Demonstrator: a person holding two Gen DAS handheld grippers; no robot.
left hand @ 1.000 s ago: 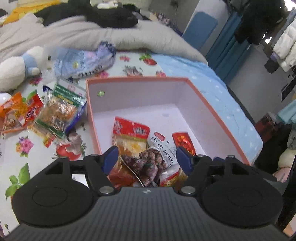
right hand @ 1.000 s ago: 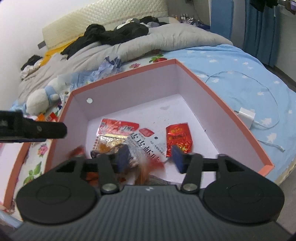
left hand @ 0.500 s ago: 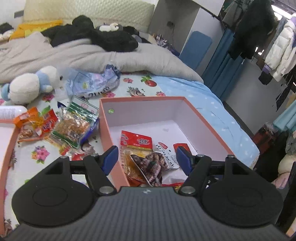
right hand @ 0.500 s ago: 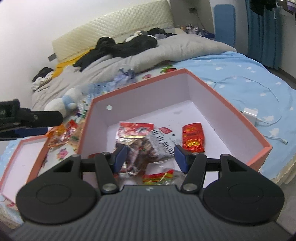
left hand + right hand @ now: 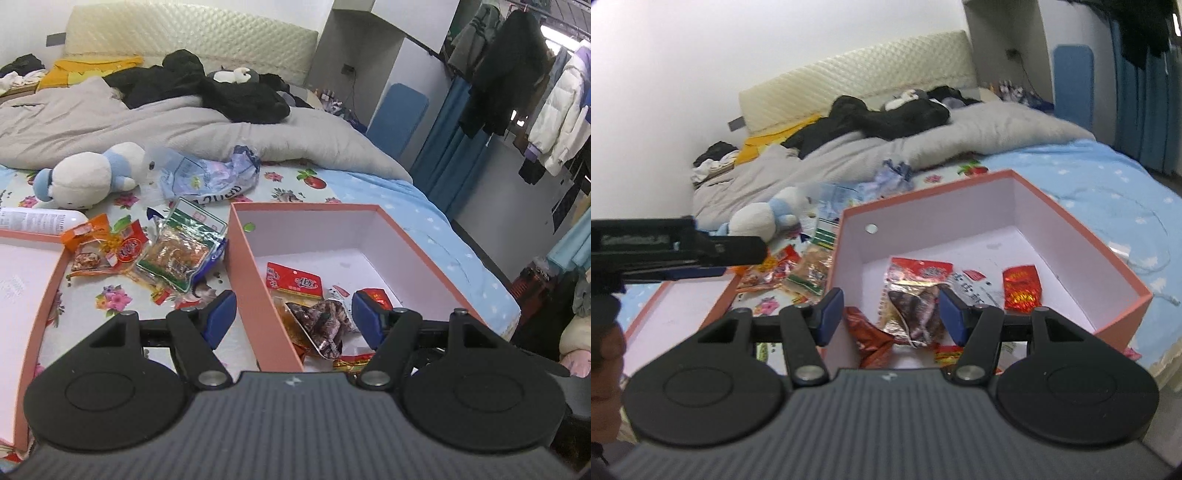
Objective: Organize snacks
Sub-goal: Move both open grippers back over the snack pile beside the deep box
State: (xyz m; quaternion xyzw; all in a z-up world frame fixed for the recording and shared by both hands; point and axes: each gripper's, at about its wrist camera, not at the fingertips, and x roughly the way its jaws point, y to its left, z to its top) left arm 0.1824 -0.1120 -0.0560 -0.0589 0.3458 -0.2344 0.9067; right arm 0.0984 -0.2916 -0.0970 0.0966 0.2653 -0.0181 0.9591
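Left wrist view: the left gripper [image 5: 293,317] is seen with its jaws standing wide apart and nothing held between them. The near left wall of the pink box [image 5: 258,295] runs up between the jaws, so the left jaw lies outside the box over the flowered bed sheet [image 5: 88,321] and the right jaw over the box interior. Just ahead of the jaws, inside the box, a red-topped snack packet [image 5: 293,282] and a dark foil packet [image 5: 321,325] are piled against the near corner; a small red packet [image 5: 375,297] lies beside the right jaw. The far half of the box floor is bare. To the left of the jaws, loose snacks remain on the sheet: an orange packet [image 5: 99,247] and a green-edged packet [image 5: 181,254], with the box lid [image 5: 33,291] further left.

Right wrist view: the right gripper [image 5: 892,314] is shown partly open and empty, above the same foil packet [image 5: 916,314]; the left gripper's body [image 5: 676,249] is seen well to the left.

Compared with a second ago, both grippers are seen further back and higher from the box, and the packet then blurred at the right jaws now lies in the box
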